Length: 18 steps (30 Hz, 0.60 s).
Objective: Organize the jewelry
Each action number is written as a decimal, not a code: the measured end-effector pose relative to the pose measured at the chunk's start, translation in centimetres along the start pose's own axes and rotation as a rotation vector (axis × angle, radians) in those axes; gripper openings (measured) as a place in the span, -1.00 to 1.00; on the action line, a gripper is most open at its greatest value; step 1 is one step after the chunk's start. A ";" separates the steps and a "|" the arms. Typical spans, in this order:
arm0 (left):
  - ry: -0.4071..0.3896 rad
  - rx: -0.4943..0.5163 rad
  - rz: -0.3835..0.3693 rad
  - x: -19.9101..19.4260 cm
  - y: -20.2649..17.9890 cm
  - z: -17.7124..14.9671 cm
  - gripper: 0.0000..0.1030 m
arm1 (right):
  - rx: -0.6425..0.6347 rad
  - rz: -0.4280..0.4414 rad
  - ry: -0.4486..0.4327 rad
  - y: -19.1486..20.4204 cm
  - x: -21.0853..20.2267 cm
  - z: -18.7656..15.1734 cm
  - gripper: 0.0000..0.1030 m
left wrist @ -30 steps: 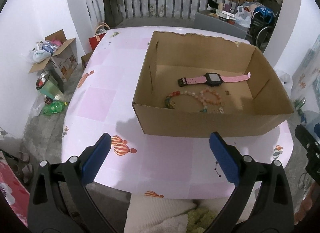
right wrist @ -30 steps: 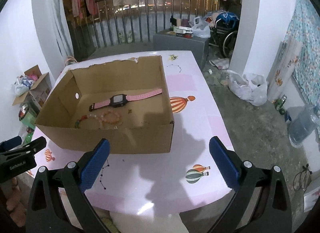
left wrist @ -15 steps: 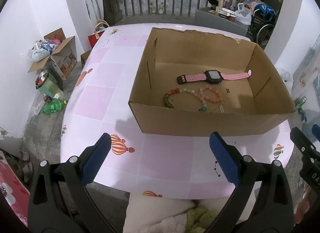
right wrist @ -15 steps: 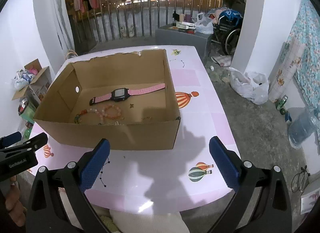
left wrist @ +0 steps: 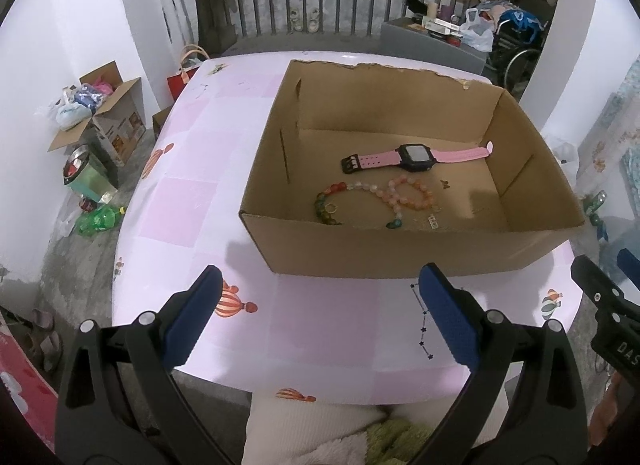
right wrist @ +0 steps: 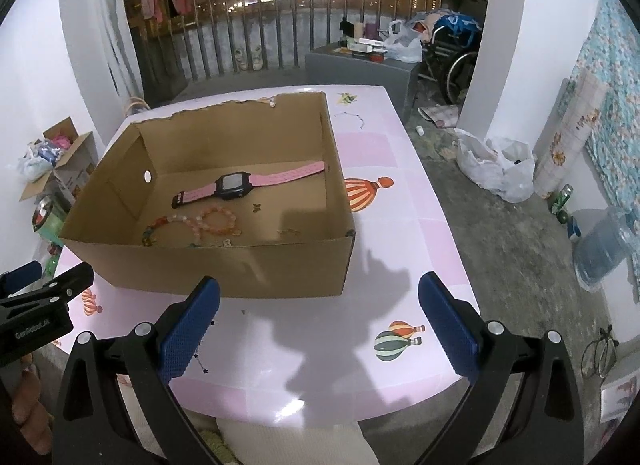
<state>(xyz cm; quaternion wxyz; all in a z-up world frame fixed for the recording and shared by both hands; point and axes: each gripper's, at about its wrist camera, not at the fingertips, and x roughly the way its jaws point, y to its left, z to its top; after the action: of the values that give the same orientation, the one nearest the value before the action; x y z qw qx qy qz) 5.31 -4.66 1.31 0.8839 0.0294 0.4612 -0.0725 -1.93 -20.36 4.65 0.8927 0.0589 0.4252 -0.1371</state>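
While both tools hung above the near edge of the table point(left wrist: 188, 201), neither held anything. Taking the scene from left to right: beyond the table's left edge, on the floor, stood an open carton of bags point(left wrist: 100, 105) and a green bottle point(left wrist: 98, 219). The left gripper point(left wrist: 320, 317) had its blue-padded jaws spread wide, empty, over the pink checked tabletop with its balloon prints, short of the cardboard box point(left wrist: 400, 249). That box sat open-topped on the table, its near wall facing the grippers.

Inside the box, on its floor, the jewelry lay as follows. A multicoloured bead strand point(left wrist: 332, 201) curved along the left part near the front wall, with a small ring point(left wrist: 331, 208) resting against it. Just to the right, a loop of pale pink and orange beads point(left wrist: 412, 197) adjoined the strand. Behind these, nearer the back wall, a pink-strapped watch point(left wrist: 416, 157) lay flat and stretched out, black face up. A tiny butterfly-shaped piece point(left wrist: 444, 184) lay alone to the right of the bead loop. A fine chain point(right wrist: 288, 231) lay near the front right corner, too small to describe further.

The right gripper point(right wrist: 320, 317) likewise stood with jaws wide apart and empty, over the table in front of the box's right corner. To the right of the table, on the concrete floor, lay a white plastic bag point(right wrist: 500, 169) and a large water jug point(right wrist: 604, 249).
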 end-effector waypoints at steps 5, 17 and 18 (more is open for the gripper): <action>0.001 0.006 -0.008 0.2 -0.4 0.2 0.84 | 0.007 -0.005 0.006 -0.2 0.4 0.2 0.88; 0.000 0.010 -0.007 0.5 -0.6 0.6 0.84 | 0.009 -0.017 0.006 -0.4 0.9 0.5 0.88; -0.001 0.011 -0.006 0.5 -0.7 0.6 0.84 | 0.008 -0.019 0.001 -0.4 0.8 0.6 0.88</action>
<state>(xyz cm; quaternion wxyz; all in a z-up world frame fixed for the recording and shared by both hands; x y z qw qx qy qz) 6.02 -5.47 1.22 0.8838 0.0330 0.4602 -0.0777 -1.11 -21.06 4.36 0.8908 0.0587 0.4258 -0.1475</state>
